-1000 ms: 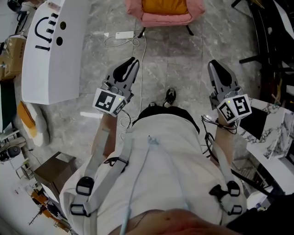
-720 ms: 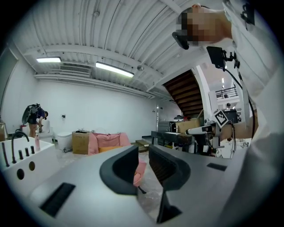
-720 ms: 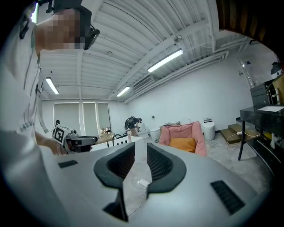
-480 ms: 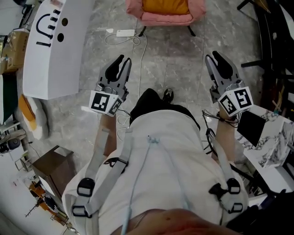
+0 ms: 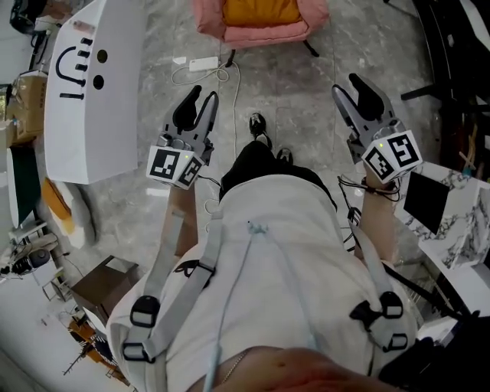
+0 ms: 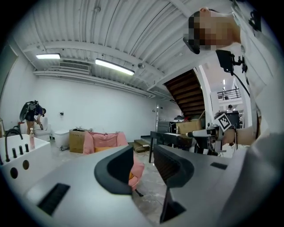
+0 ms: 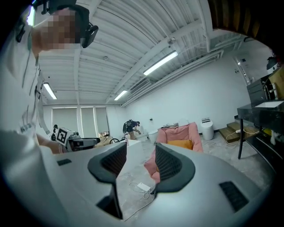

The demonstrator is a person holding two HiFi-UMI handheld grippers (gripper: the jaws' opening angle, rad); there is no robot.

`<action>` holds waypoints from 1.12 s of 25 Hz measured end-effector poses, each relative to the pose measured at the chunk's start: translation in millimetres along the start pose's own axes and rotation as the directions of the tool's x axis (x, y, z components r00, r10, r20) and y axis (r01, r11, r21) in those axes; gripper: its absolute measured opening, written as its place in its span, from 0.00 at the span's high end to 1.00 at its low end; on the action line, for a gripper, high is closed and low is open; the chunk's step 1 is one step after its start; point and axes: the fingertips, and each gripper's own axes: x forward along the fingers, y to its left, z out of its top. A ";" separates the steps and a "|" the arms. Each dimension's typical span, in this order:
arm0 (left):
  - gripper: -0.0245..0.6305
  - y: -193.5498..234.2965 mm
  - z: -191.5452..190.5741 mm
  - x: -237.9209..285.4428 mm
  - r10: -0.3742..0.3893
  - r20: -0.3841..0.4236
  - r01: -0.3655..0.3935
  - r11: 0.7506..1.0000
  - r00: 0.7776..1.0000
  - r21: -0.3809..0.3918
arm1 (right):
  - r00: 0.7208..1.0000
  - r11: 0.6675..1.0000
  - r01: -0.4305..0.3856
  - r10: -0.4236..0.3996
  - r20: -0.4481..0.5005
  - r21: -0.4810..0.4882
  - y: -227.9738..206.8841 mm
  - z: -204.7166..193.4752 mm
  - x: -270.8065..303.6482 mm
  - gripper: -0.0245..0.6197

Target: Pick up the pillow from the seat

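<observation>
Head view: the pink armchair (image 5: 260, 32) stands well ahead on the floor, with the orange pillow (image 5: 260, 11) lying on its seat. The pillow looks soft, light and squashy, so a pinch at each side edge should hold it. The left gripper (image 5: 204, 95) and right gripper (image 5: 346, 84) have just been opening; their jaws stand apart with nothing between them.

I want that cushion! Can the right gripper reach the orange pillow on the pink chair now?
Probably not yet. The right gripper, jaws just opening and empty, is well short of the orange pillow on the pink padded armchair. Only grey floor lies between.
</observation>
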 end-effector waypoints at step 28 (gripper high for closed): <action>0.47 206.9 -5.5 155.8 -0.142 -0.133 0.135 0.989 0.981 -0.062 | 0.994 0.992 0.107 -0.104 -0.037 0.070 -78.3 19.1 199.1 0.49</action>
